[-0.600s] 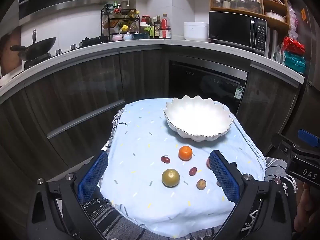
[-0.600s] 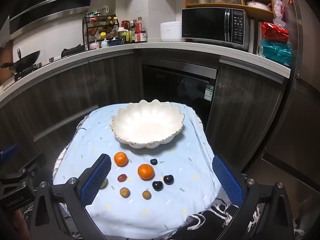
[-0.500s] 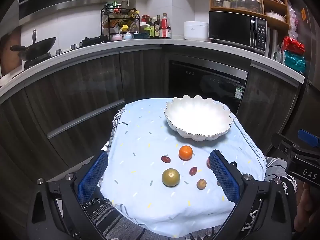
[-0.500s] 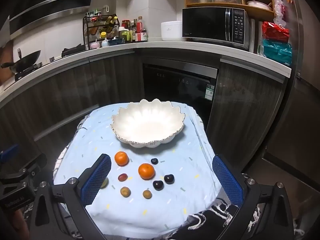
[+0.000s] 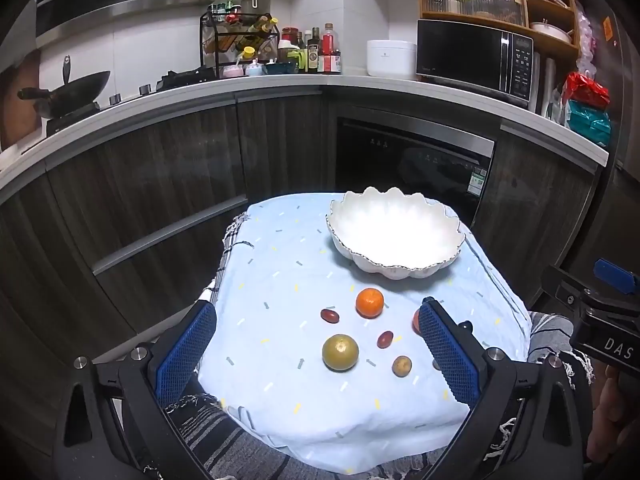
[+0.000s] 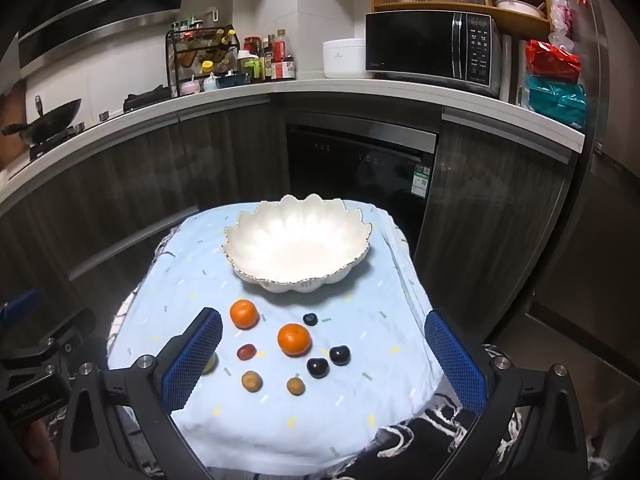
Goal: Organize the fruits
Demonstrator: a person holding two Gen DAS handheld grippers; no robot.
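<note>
Two tongs, the left tongs [image 5: 316, 356] and right tongs [image 6: 324, 360], hover spread and empty over small fruits lying between their fingers, the empty bowl [image 6: 296, 276] just beyond; best to lower squarely over one orange [image 6: 294, 339] and close gently.

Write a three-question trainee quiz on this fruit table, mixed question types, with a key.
1. True or false: the white bowl already holds fruit.
2. How many orange mandarins show in the right wrist view? A) one B) two C) four
3. Fill in: the left gripper and right gripper are both ____.

Key: 1 false, the bowl is empty; 2 B, one mandarin and another; 3 open, holding nothing.
</note>
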